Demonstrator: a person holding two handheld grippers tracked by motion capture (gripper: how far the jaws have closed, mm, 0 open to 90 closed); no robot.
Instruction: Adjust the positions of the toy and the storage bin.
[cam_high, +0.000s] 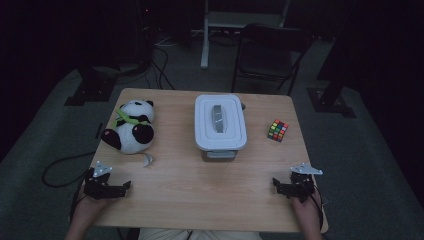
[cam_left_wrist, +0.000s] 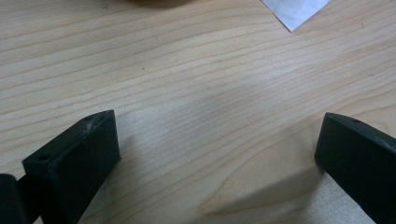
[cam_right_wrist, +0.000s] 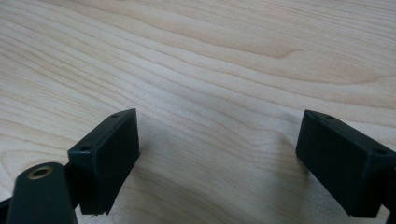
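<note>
Resting low on the near corners of the table (cam_high: 210, 200), both grippers sit empty with jaws spread wide.

Largest on the wood is the lidded white box (cam_high: 220, 122) at centre back; the panda (cam_high: 131, 126) lies to its left, nearest the left gripper (cam_high: 127, 186), with a small white scrap (cam_high: 148, 160) just beside it. The cube (cam_high: 278, 130) sits right of the box, well apart from the right gripper (cam_high: 276, 185). Bare wood shows between each pair of jaws.

Probably a dim lab: wooden table (cam_high: 200, 200), folding chair (cam_high: 270, 52), floor cables (cam_high: 160, 70), equipment stands (cam_high: 92, 85).
</note>
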